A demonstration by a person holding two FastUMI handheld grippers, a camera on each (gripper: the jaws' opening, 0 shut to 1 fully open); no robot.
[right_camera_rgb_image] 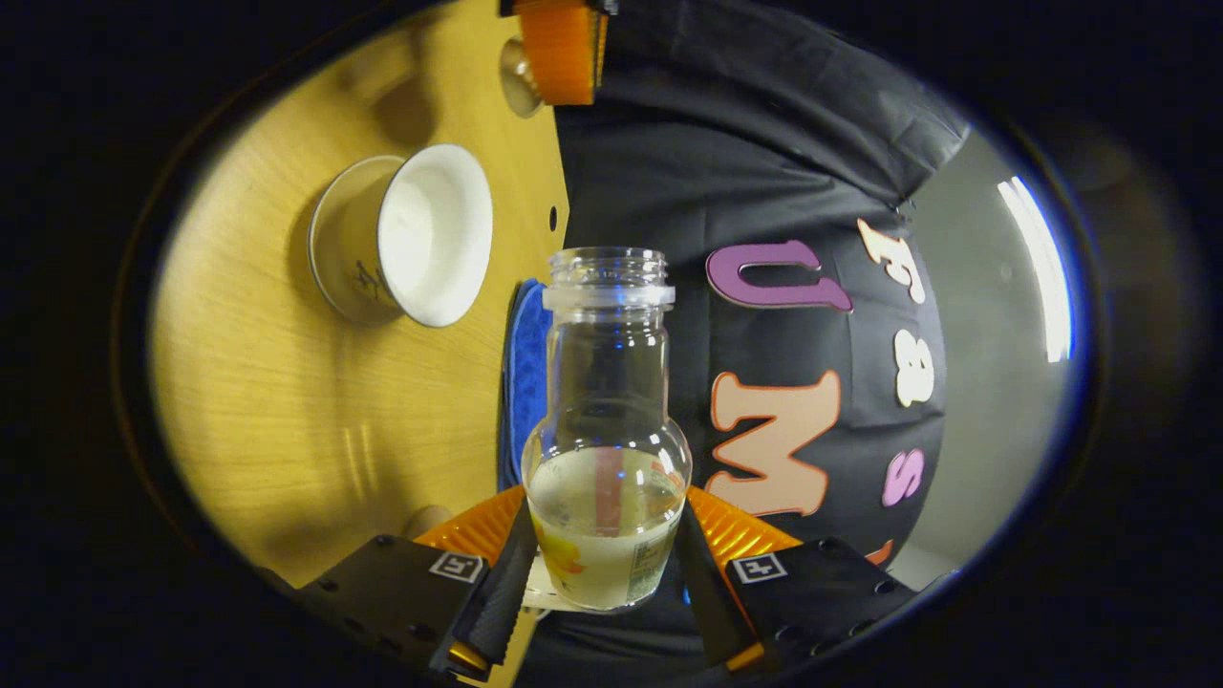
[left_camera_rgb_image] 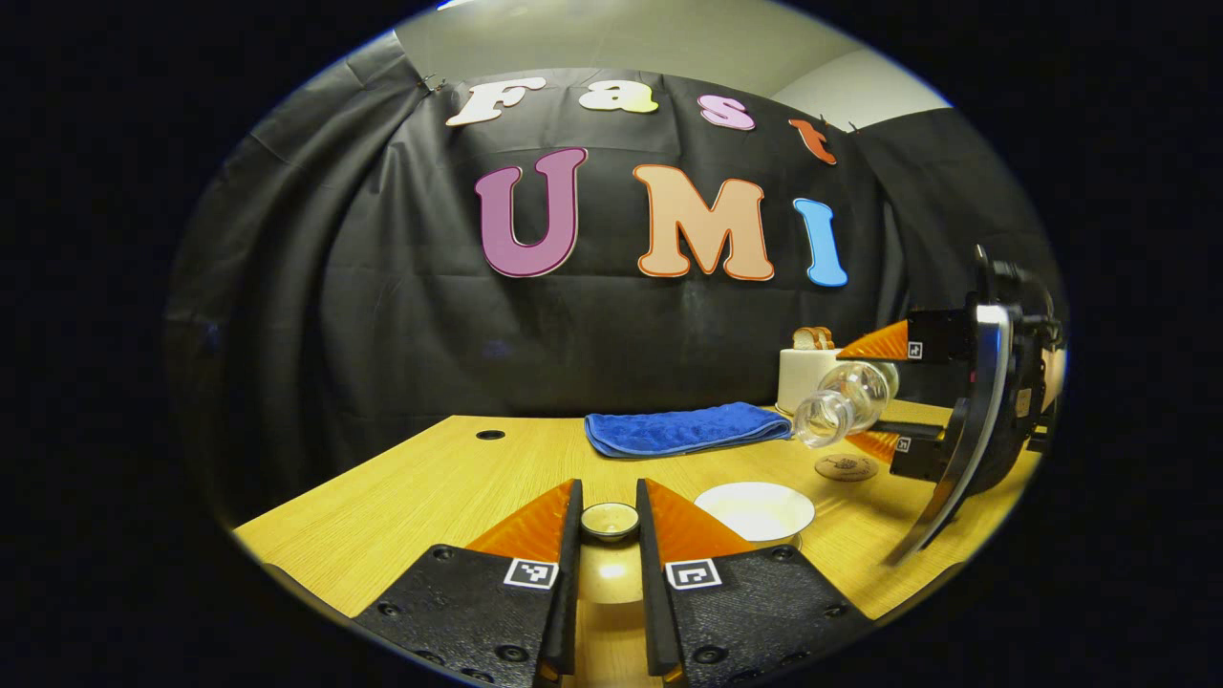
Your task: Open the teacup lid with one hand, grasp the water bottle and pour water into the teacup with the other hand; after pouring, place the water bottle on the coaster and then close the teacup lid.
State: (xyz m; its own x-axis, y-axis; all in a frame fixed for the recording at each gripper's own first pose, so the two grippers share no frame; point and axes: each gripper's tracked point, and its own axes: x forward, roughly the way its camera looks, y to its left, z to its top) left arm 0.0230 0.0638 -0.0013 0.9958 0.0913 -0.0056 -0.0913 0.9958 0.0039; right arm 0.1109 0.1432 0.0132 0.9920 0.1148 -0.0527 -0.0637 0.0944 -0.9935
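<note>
While the left tool (left_camera_rgb_image: 609,521) pinches the lid (left_camera_rgb_image: 610,519), right tool (right_camera_rgb_image: 607,564) clamps the bottle (right_camera_rgb_image: 607,430) low on its belly — smooth, slippery, part-full, tipped toward the teacup (right_camera_rgb_image: 406,239).

No readable wording on the objects. The clear glass water bottle (right_camera_rgb_image: 608,430) carries a printed label low on its body, too blurred to make out. The round brown coaster (left_camera_rgb_image: 846,466) near the wooden table's right edge bears a dark emblem, likewise illegible. The white ceramic teacup (right_camera_rgb_image: 401,239) has a small dark mark on its side, unreadable.
</note>
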